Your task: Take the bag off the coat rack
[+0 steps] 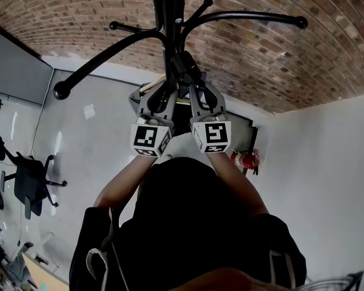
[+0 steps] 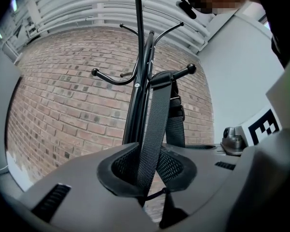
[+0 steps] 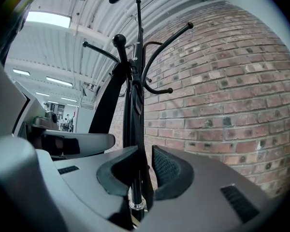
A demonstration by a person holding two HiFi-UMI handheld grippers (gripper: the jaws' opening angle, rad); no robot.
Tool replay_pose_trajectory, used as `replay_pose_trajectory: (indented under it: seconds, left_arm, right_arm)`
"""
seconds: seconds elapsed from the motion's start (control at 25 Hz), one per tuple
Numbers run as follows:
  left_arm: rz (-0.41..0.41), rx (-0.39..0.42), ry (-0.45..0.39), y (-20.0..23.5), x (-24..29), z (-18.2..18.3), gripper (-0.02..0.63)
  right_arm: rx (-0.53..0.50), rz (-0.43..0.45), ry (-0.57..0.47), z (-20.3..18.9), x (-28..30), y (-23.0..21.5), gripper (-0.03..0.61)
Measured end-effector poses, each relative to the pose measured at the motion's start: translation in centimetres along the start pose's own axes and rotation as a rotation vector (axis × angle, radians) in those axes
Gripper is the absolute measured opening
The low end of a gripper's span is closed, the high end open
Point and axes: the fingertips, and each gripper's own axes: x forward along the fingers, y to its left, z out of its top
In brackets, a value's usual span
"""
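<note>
Left gripper (image 2: 150, 167) clenched on grey webbing bag strap (image 2: 157, 124), which rises ahead to coat rack (image 2: 137, 86) hook (image 2: 182, 72). Right gripper (image 3: 143, 170) pinches dark strap beside rack pole.

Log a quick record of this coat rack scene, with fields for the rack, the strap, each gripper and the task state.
rack: black pole with curved hooks, in front of a brick wall
strap: grey webbing, looped over a knobbed hook
left gripper: jaws shut on the strap below the hook
right gripper: jaws nearly together on a dark strip beside the pole, likely the strap's other run
bag: body not clearly in view
task state: strap not yet off the hook
</note>
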Motion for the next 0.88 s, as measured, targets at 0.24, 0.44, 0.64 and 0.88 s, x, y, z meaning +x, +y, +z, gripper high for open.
replay_pose_trajectory:
  seconds: [0.24, 0.44, 0.64, 0.88]
  left_arm:
    - [0.007, -0.001, 0.004, 0.2, -0.1, 0.3, 0.025]
    - [-0.005, 0.017, 0.002, -0.2, -1.2, 0.9, 0.021]
    - [0.005, -0.015, -0.039, -0.4, -2.6, 2.2, 0.021]
    - [0.011, -0.013, -0.081, -1.1, -4.1, 4.1, 0.021]
  right_arm:
    - [0.01, 0.005, -0.017, 0.4, -0.6, -0.4, 0.023]
    - [0.035, -0.019, -0.044, 1.2, -1.9, -1.5, 0.023]
    - [0.085, -0.014, -0.056, 1.8, -3.1, -2.0, 0.023]
    - [0.135, -0.024, -0.105, 3.3, -5.3, -2.6, 0.023]
